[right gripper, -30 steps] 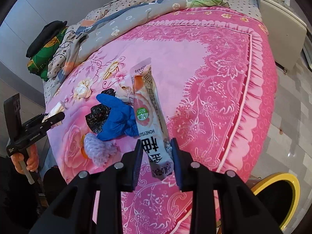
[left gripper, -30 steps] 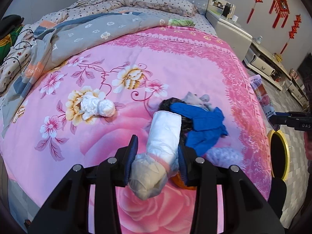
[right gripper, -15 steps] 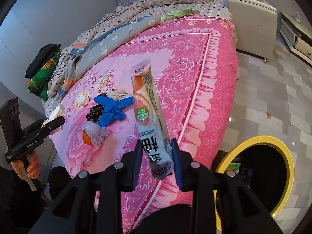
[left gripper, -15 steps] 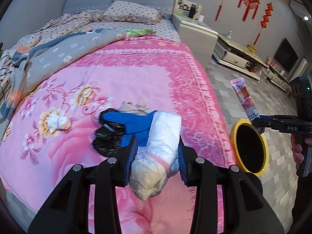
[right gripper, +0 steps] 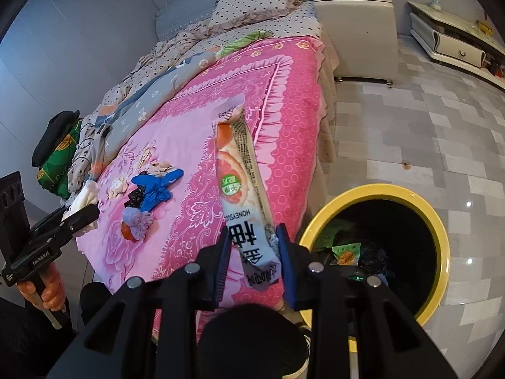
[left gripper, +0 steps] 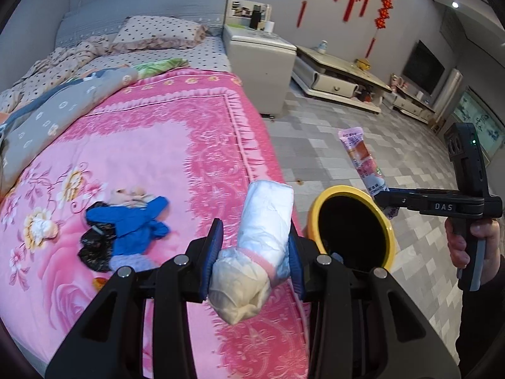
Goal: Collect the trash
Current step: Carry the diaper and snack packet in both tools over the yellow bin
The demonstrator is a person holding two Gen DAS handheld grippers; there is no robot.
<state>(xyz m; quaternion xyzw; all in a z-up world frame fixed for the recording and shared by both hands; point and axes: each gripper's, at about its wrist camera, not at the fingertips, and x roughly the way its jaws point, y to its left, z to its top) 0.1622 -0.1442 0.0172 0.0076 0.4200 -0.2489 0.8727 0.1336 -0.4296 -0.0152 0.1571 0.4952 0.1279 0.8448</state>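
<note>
Both grippers had swung from the bed [left gripper: 164, 145] toward the yellow bin [right gripper: 442, 237], left fingers [left gripper: 214, 246] clamped on a rolled diaper [left gripper: 265, 230], right fingers [right gripper: 222, 259] on a snack wrapper [right gripper: 240, 189], ready for dropping.

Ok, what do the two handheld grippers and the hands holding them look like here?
Both are matte black frames with silver bolts and blue-padded jaws. The right gripper carries white "DAS" lettering, a green light and a grey handle. The left gripper bears small white lettering. Bare hands, left and right, with dark sleeves.

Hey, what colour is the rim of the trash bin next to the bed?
Yellow, with a black inside; the trash bin shows best in the right wrist view.
</note>
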